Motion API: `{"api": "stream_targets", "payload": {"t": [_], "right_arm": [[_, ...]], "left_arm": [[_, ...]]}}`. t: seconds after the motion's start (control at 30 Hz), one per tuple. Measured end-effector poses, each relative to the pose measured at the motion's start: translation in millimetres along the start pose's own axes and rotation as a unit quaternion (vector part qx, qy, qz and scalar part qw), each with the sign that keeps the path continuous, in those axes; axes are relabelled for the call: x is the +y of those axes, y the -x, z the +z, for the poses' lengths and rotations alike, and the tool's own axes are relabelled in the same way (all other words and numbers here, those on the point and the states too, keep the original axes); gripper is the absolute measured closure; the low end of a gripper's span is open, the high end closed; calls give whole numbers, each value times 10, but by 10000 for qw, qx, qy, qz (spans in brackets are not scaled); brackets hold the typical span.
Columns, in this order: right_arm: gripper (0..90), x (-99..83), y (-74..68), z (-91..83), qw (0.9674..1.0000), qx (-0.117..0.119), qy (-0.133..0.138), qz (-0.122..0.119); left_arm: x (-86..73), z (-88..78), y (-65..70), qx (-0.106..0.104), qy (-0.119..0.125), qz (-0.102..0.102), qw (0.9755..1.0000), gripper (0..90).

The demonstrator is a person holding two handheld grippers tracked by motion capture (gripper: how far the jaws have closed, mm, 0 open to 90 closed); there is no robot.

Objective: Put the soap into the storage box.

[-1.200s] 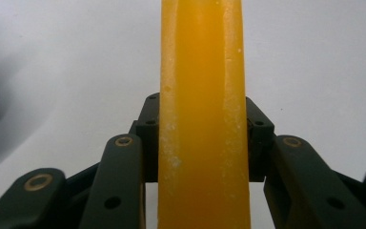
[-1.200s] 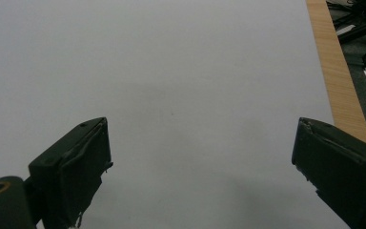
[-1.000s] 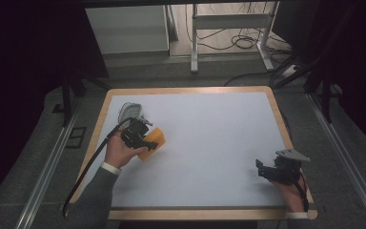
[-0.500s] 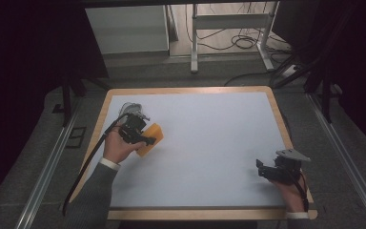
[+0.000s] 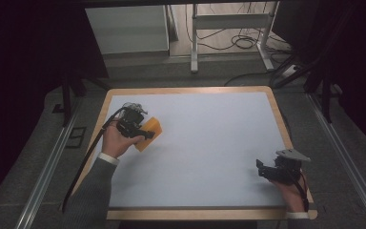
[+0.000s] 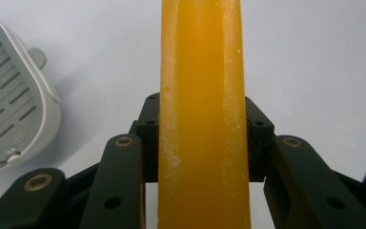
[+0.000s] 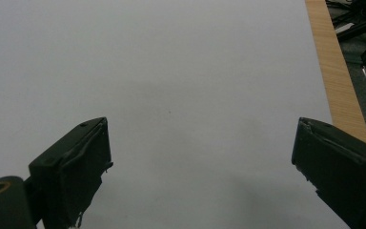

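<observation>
Left gripper (image 5: 145,133) pinches the orange bar (image 6: 202,114) edge-on at the worktop's (image 5: 209,143) left | grey dish (image 6: 9,109) just beside | we'd keep the squeeze centred, bar level | right gripper (image 7: 200,167) spread wide, empty, near right.

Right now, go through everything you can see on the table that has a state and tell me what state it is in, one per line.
Left tool: shut on the orange soap bar.
Orange soap bar: held on edge between the jaws, over the table's left side.
Grey soap dish: lying on the white table top, nothing in the part that shows.
Right tool: open, jaws wide apart, holding nothing, near the table's right front corner.
</observation>
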State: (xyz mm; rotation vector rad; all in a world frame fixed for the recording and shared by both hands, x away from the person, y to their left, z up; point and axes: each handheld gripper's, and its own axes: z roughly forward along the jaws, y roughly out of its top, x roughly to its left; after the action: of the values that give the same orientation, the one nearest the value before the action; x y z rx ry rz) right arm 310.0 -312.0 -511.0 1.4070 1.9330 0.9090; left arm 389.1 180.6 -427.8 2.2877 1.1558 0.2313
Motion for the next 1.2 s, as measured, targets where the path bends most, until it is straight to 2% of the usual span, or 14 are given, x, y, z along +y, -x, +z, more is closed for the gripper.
{"api": "stream_targets", "payload": {"t": [0.23, 0.53, 0.73, 1.2], "right_arm": [[59, -1, 2, 1, 10000, -4, -3, 0], [58, -3, 3, 5, 10000, -15, -7, 1], [59, -3, 3, 4, 10000, -9, -9, -1], [59, -7, 8, 10, 10000, -21, -26, -5]], "left_arm": [[54, -37, -60, 55, 44, -41, 10000, 608], [130, -70, -228, 156, 117, -289, 9994, 608], [178, -121, -257, 266, 158, -264, 9992, 608], [286, -205, -339, 267, 264, -382, 9986, 608]]}}
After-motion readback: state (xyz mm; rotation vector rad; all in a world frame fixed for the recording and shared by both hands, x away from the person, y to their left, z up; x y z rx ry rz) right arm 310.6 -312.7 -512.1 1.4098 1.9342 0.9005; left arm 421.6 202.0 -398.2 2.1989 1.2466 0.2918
